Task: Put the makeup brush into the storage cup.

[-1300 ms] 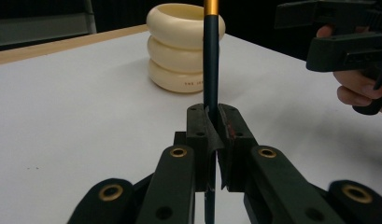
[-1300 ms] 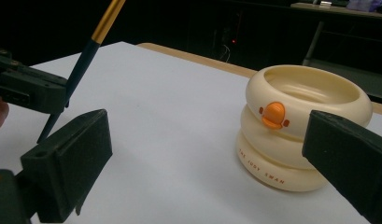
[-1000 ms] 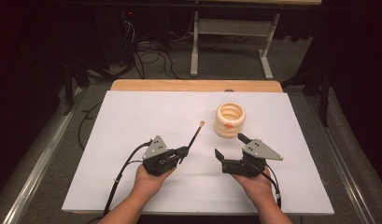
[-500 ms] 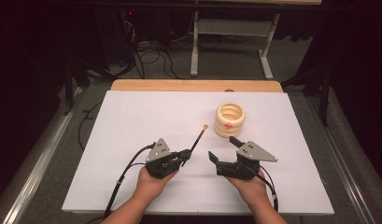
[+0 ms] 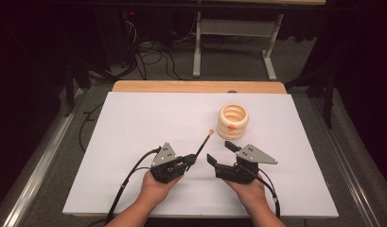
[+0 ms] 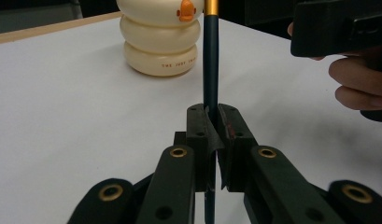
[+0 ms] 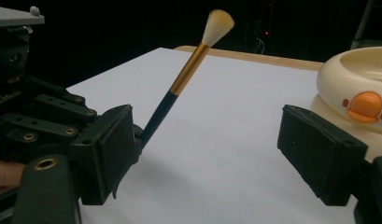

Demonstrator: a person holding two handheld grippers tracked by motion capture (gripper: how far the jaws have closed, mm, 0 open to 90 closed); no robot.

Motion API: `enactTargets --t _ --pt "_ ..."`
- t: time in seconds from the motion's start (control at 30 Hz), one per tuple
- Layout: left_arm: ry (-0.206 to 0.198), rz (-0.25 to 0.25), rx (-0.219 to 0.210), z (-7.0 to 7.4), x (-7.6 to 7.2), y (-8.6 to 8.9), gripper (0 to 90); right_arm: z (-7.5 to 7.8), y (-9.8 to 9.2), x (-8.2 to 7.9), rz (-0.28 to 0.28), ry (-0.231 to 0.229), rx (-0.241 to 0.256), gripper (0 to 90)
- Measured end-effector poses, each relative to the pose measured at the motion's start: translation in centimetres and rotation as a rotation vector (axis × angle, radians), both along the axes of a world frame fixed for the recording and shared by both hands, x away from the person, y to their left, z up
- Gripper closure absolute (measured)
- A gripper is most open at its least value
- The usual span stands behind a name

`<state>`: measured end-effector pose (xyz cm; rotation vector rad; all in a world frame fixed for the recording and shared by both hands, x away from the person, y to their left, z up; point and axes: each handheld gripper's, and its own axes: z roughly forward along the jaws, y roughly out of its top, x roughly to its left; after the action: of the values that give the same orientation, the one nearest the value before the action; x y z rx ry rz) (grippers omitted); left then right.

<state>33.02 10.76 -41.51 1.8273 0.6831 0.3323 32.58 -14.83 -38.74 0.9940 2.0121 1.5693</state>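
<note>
A small brush (image 5: pixel 204 142) with a dark handle, gold ferrule and pale bristles slants up and to the right. My left gripper (image 5: pixel 190 160) is shut on the lower end of its handle. In the left gripper view the handle (image 6: pixel 210 79) stands between the closed jaws of the left gripper (image 6: pixel 212 116). Just to its right my right gripper (image 5: pixel 220 151) is open and holds nothing. In the right gripper view the brush (image 7: pixel 188 65) rises beside the left jaw of the right gripper (image 7: pixel 212 154). A cream ringed pot (image 5: pixel 233 120) with an orange duck-bill knob stands behind the right gripper.
The white board (image 5: pixel 134 123) lies on a wooden table whose edge (image 5: pixel 196 86) shows at the back. Cables trail from both grippers toward the front edge. Beyond the table are a dark floor, cables and a metal frame (image 5: pixel 229 28).
My right gripper has shifted left toward the left gripper and the brush. The left gripper with the brush has moved slightly right and nearer.
</note>
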Motion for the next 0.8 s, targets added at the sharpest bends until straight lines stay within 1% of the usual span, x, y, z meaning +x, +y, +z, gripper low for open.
enactTargets --t 0.07,0.2,0.27,0.4,0.57,0.7,0.8 --pt "-0.002 -0.002 0.001 -0.02 -0.04 -0.06 84.2 -0.04 0.08 0.04 0.006 0.002 0.009 21.3" --pt "-0.001 -0.004 0.004 -0.05 -0.09 -0.12 84.2 -0.22 0.29 0.05 0.015 0.022 0.028 21.8" --pt "0.0 -0.005 0.005 -0.09 -0.11 -0.18 84.2 -0.29 0.37 0.08 0.019 0.022 0.034 22.2" --pt "0.001 -0.007 0.009 -0.16 -0.13 -0.26 84.2 -0.38 0.39 0.1 0.012 0.029 0.058 22.1" --pt "0.002 -0.013 0.007 -0.27 -0.28 -0.44 84.2 -0.49 0.44 0.27 0.009 0.053 0.086 22.7" --pt "-0.002 -0.011 0.009 -0.26 -0.32 -0.44 84.2 -0.53 0.54 0.32 0.006 0.063 0.11 24.8" --pt "-0.002 -0.01 0.01 -0.3 -0.32 -0.46 84.2 -0.54 0.56 0.34 0.005 0.063 0.117 27.2"
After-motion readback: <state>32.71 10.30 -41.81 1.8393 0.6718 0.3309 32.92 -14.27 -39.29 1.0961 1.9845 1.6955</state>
